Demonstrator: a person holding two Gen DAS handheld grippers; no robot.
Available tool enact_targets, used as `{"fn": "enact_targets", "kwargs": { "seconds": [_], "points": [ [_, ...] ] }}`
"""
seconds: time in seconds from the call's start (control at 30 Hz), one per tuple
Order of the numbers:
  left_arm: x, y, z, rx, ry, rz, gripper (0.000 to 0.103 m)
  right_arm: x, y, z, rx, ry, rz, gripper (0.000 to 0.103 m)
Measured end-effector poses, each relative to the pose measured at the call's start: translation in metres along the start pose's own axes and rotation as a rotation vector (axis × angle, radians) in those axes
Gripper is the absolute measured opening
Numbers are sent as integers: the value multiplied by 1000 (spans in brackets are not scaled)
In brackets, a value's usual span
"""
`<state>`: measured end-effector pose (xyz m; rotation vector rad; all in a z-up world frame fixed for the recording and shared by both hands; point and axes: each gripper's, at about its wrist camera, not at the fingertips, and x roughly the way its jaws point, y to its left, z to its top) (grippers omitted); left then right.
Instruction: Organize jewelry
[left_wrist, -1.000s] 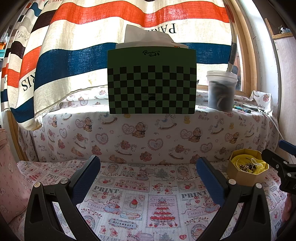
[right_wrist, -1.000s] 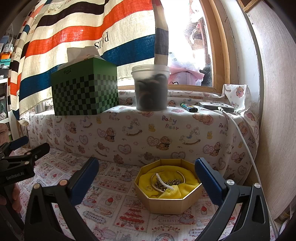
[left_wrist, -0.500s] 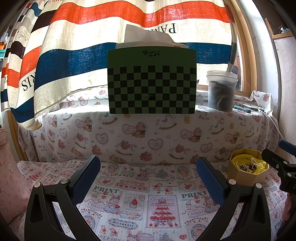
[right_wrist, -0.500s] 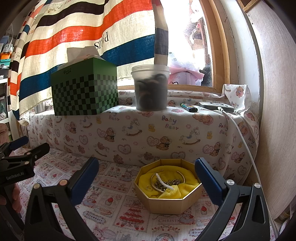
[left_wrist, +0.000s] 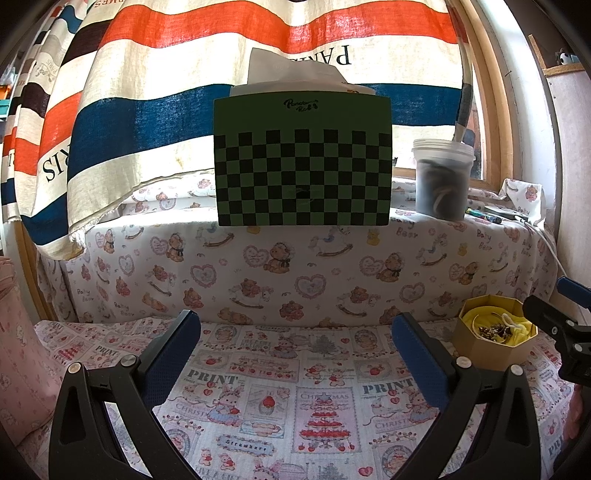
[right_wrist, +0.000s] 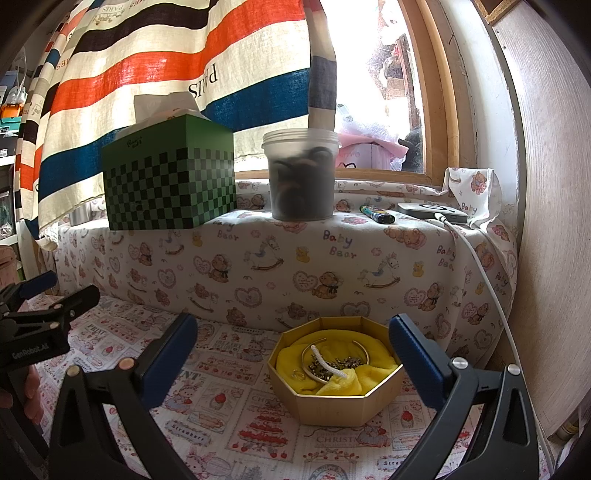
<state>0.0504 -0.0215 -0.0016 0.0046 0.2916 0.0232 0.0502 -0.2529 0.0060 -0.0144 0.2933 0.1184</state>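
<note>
An octagonal gold jewelry box (right_wrist: 334, 400) with a yellow cloth lining sits on the patterned cloth. Inside lie a gold bangle (right_wrist: 334, 345), a pile of small gold pieces (right_wrist: 332, 365) and a white cord. My right gripper (right_wrist: 293, 352) is open and empty, its jaws standing either side of the box, just in front of it. The box shows at the far right in the left wrist view (left_wrist: 495, 343). My left gripper (left_wrist: 295, 345) is open and empty over bare cloth, well left of the box.
A raised ledge behind holds a green checkered tissue box (left_wrist: 303, 162), a lidded plastic tub (right_wrist: 301, 173), a lighter (right_wrist: 376, 213) and a charger with a white cable (right_wrist: 484, 273). A striped curtain hangs behind. A wooden panel (right_wrist: 550, 221) stands at the right.
</note>
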Motion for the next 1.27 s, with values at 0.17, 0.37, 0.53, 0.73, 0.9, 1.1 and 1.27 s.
{"fn": "enact_targets", "kwargs": {
  "seconds": [0.17,0.37,0.53,0.73,0.9,1.1,1.27],
  "points": [
    [-1,0,0,-1,-2,-2,103,0,0,0,1,0,0,103],
    [0,0,0,0,-1,1,103,0,0,0,1,1,1,103],
    [-1,0,0,0,-2,1,103,-1,-1,-1,6,0,-6,103],
    [0,0,0,6,-1,14,103,0,-1,-1,3,4,-2,103],
    [1,1,1,-1,-1,12,103,0,-1,-1,5,4,-13,103],
    [1,-1,0,3,-1,0,103,0,-3,0,12,4,-49,103],
    [1,-4,1,17,-1,-46,103,1,-2,0,8,4,-41,103]
  ]
}}
